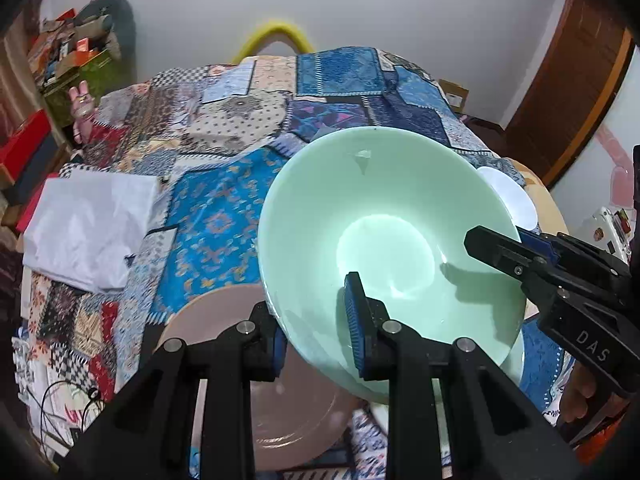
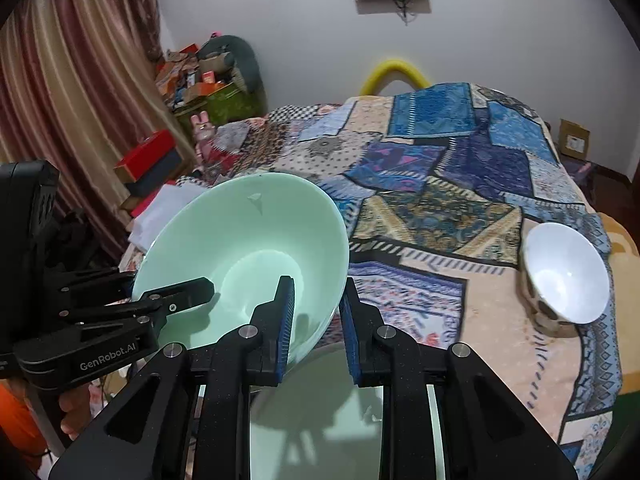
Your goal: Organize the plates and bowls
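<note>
A large mint-green bowl [image 1: 384,216] is held tilted above the bed by both grippers. My left gripper [image 1: 316,336] is shut on its near-left rim, one finger inside and one outside. My right gripper [image 2: 316,328] is shut on its right rim [image 2: 336,280]; it also shows in the left wrist view [image 1: 516,256]. A pink plate [image 1: 304,412] lies under the bowl on the left. A pale green plate [image 2: 340,432] lies under my right gripper. A small white bowl [image 2: 568,276] with a patterned outside sits tilted to the right and also shows in the left wrist view [image 1: 508,196].
A patchwork quilt [image 2: 440,184] covers the bed. A folded white cloth [image 1: 88,224] lies at its left edge. Boxes and clutter [image 2: 200,80] stand by the curtain at the far left. A yellow tube [image 2: 394,70] arches behind the bed.
</note>
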